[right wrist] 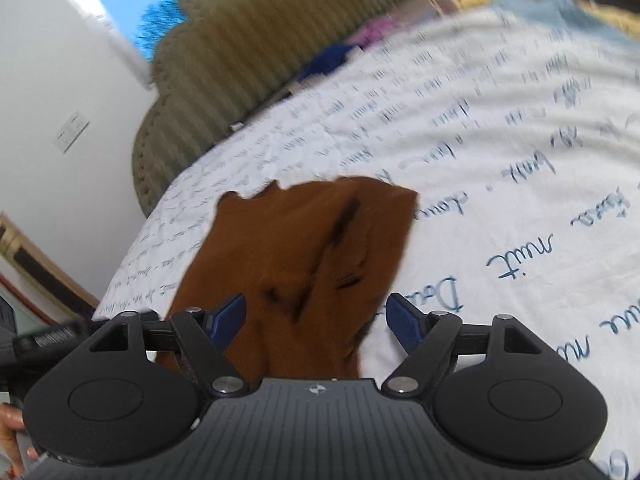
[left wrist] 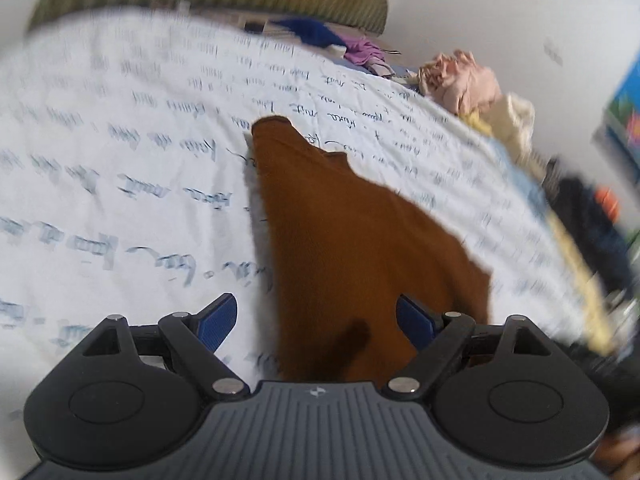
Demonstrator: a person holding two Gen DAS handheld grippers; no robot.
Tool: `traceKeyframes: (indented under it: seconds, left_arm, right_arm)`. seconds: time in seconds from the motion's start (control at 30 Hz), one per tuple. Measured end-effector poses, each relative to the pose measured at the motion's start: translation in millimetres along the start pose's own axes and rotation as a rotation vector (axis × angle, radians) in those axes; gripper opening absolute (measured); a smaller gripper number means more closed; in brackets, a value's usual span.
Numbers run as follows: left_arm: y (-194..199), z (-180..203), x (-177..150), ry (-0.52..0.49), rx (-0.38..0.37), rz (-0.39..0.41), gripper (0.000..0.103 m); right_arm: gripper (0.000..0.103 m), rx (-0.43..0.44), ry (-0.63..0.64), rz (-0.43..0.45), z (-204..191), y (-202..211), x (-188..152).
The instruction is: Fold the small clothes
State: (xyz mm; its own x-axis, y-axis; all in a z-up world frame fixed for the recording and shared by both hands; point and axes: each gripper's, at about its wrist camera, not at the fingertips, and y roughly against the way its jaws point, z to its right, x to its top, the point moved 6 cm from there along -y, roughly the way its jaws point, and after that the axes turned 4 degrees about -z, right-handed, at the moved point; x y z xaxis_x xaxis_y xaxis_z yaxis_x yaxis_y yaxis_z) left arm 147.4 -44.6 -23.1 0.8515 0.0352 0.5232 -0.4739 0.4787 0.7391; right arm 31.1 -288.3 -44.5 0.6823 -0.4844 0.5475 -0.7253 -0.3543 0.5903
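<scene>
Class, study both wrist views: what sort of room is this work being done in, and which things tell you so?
Most likely a bedroom. A white bedsheet printed with handwriting covers the surface, an olive ribbed headboard stands behind it, and loose clothes are piled along the far edge.

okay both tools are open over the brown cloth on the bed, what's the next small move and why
Probably close the left tool on the brown cloth. Its jaws stand open with fabric running between them, so nothing is gripped yet. The right tool is open over the same cloth on the printed sheet and could then follow.
</scene>
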Motion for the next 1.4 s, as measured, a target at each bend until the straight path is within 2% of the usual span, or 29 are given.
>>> traceKeyframes:
  seconds: [0.1,0.2,0.33,0.47,0.57,0.63,0.67,0.7,0.73,0.8,0.83,0.9,0.97,1.13,1.23,1.3,1.33,1.4]
  left_arm:
    - [-24,-18,22,0.120,-0.063,-0.046,0.087]
    - [-50,-35,40,0.228,-0.133,-0.097,0.087]
    - [-81,-48,54,0.350,-0.257,-0.153,0.087]
    - [-102,-46,72,0.361,-0.333,-0.156,0.087]
    - [-117,-42,87,0.346,-0.349,-0.159,0.087]
    - [-125,-38,95,0.320,-0.350,-0.155,0.087]
    - [-129,-36,99,0.307,-0.337,-0.147,0.086]
    - [-132,-34,102,0.294,-0.323,-0.133,0.086]
    - [-134,-32,105,0.281,-0.315,-0.119,0.083]
    - [-139,-28,108,0.240,-0.284,-0.110,0.049]
    - [-142,-25,108,0.213,-0.262,-0.120,0.041]
    - [-146,-17,106,0.137,-0.211,-0.125,0.016]
    - [-141,-7,105,0.049,-0.169,-0.097,0.013]
    - [-112,38,108,-0.204,-0.163,0.050,0.012]
    - [-111,62,113,-0.335,-0.090,0.128,0.014]
    - [-124,65,117,-0.349,-0.013,0.119,0.015]
    - [-129,62,119,-0.338,0.018,0.113,0.015]
    - [-135,56,123,-0.312,0.075,0.115,0.016]
  right_arm:
    - [0.078,0.048,-0.091,-0.054,18,-22,9]
    - [0.078,0.135,-0.162,-0.075,25,-40,18]
    - [0.077,0.197,-0.165,-0.111,21,-66,34]
    - [0.074,0.224,-0.098,-0.157,7,-95,49]
    - [0.069,0.239,-0.077,-0.176,1,-116,62]
    - [0.055,0.245,-0.076,-0.191,0,-129,70]
    - [0.048,0.244,-0.068,-0.198,0,-134,73]
    - [0.035,0.234,-0.056,-0.205,0,-139,75]
    - [0.031,0.222,-0.043,-0.211,0,-143,76]
    - [0.028,0.233,-0.033,-0.208,0,-145,76]
    - [0.027,0.235,-0.030,-0.200,1,-144,76]
    - [0.026,0.228,-0.013,-0.177,2,-141,75]
    - [0.025,0.210,0.027,-0.148,-1,-135,74]
    - [0.023,0.180,0.126,-0.043,-10,-103,79]
    - [0.023,0.162,0.161,0.037,-9,-83,86]
    - [0.024,0.120,0.146,0.046,0,-84,90]
    - [0.026,0.102,0.121,0.014,6,-91,91]
    - [0.036,0.057,0.056,-0.025,21,-100,90]
